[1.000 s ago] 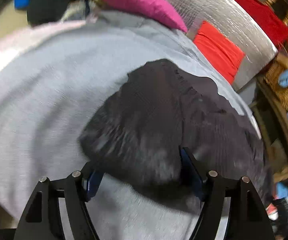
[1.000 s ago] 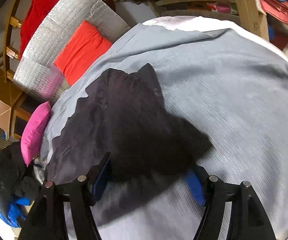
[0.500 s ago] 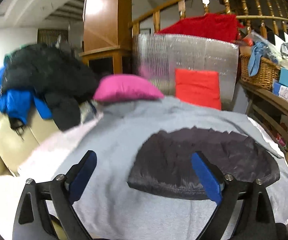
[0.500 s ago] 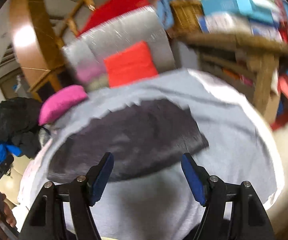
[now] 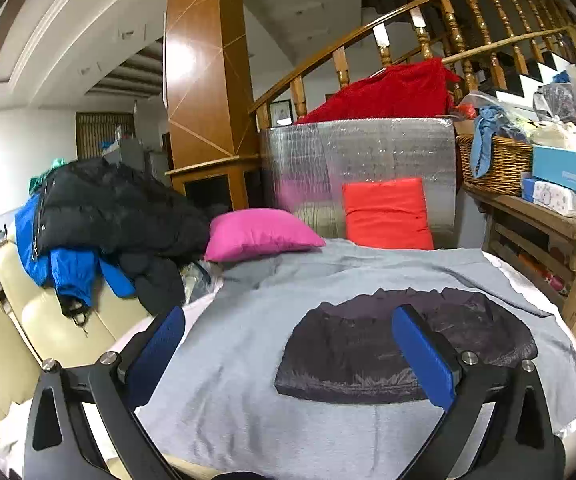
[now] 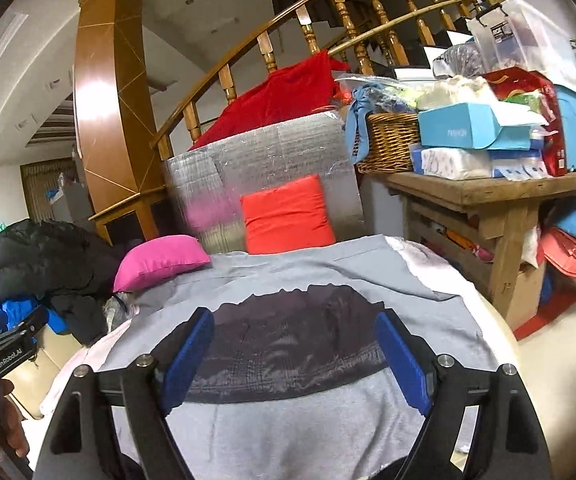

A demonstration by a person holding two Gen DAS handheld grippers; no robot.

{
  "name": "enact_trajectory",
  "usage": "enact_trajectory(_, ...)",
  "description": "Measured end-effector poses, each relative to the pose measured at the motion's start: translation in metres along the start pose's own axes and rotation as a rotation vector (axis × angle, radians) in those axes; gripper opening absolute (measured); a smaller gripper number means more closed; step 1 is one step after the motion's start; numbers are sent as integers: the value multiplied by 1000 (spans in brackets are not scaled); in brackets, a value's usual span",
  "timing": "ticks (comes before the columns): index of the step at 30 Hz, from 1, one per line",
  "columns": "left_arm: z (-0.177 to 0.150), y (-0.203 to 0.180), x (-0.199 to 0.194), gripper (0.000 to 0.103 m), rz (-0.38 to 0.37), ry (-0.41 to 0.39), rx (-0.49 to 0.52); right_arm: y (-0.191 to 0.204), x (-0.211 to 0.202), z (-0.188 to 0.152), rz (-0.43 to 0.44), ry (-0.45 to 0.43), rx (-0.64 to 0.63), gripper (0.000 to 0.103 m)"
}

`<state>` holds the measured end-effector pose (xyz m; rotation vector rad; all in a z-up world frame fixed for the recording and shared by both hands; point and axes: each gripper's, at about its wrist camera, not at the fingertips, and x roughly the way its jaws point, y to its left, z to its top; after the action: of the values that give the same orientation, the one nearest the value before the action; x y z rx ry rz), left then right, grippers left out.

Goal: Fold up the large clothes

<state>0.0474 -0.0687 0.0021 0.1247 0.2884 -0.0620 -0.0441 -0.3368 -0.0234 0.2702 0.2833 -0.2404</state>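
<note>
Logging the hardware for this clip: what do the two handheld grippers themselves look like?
Both match: the left gripper and right gripper have black triangular-cutout frames, silver screw heads and blue pads. In the right wrist view, the left gripper's black body carries white "GenRobot.AI" lettering.

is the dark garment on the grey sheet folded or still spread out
Folded. The dark garment lies as a compact block with a thick, straight near edge on the grey sheet, with no sleeves or loose ends showing; neither gripper touches it.

A folded jacket (image 5: 404,352) lies on the bed (image 5: 248,360) near its right edge; two cushions (image 5: 260,234) sit at the far edge, a bench (image 5: 544,216) stands right.
</note>
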Motion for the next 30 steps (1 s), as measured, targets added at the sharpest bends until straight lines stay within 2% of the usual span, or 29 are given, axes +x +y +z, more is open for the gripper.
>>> enact_trajectory(10, 16, 2, -45, 103, -1, -69, 28, 31, -40, 0, -6, -19, -95, 86)
enact_trajectory(17, 22, 19, -64, 103, 6, -98, -5, 53, -63, -2, -26, -38, -145, 86)
enact_trajectory(22, 16, 25, -64, 103, 13, -80, -3, 58, -66, -5, -46, -13, -159, 86)
enact_trajectory(30, 3, 33, -60, 103, 12, -26, 4, 69, -82, 1, -65, -43, -163, 86)
